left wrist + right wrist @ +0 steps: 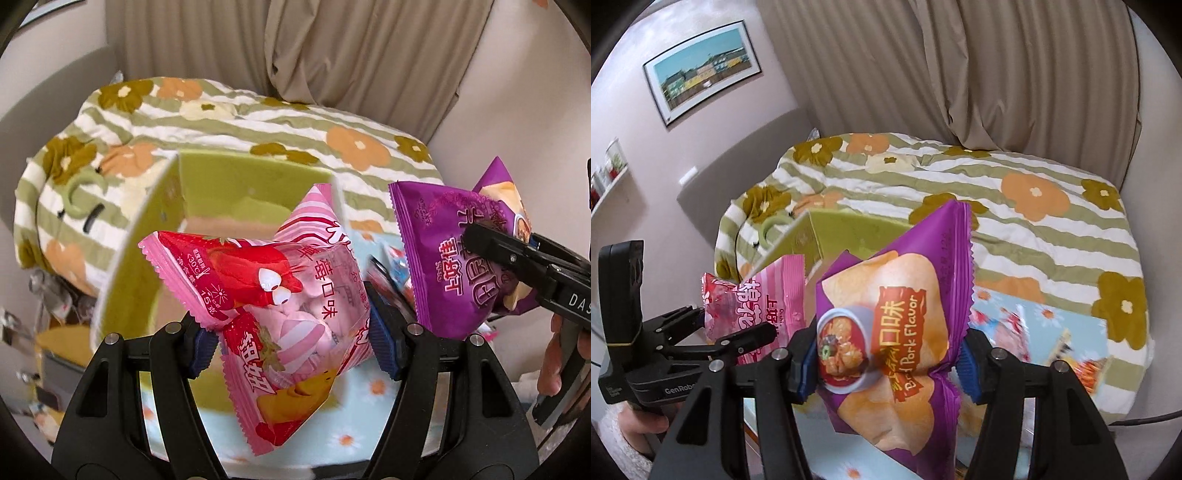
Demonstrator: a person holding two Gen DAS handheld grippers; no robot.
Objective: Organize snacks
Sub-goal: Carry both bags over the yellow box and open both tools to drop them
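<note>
My left gripper is shut on a pink strawberry marshmallow packet and holds it up in front of an open green box. My right gripper is shut on a purple chip bag marked Pork Flavor. In the left wrist view the purple bag hangs at the right in the other gripper's black fingers. In the right wrist view the pink packet and the left gripper's fingers are at the left. Both packets are in the air, side by side, near the box.
A quilt with green stripes and orange flowers covers the bed behind. A light blue flowered cloth lies below, with more snack packets on it, blurred. Curtains hang at the back. A framed picture is on the left wall.
</note>
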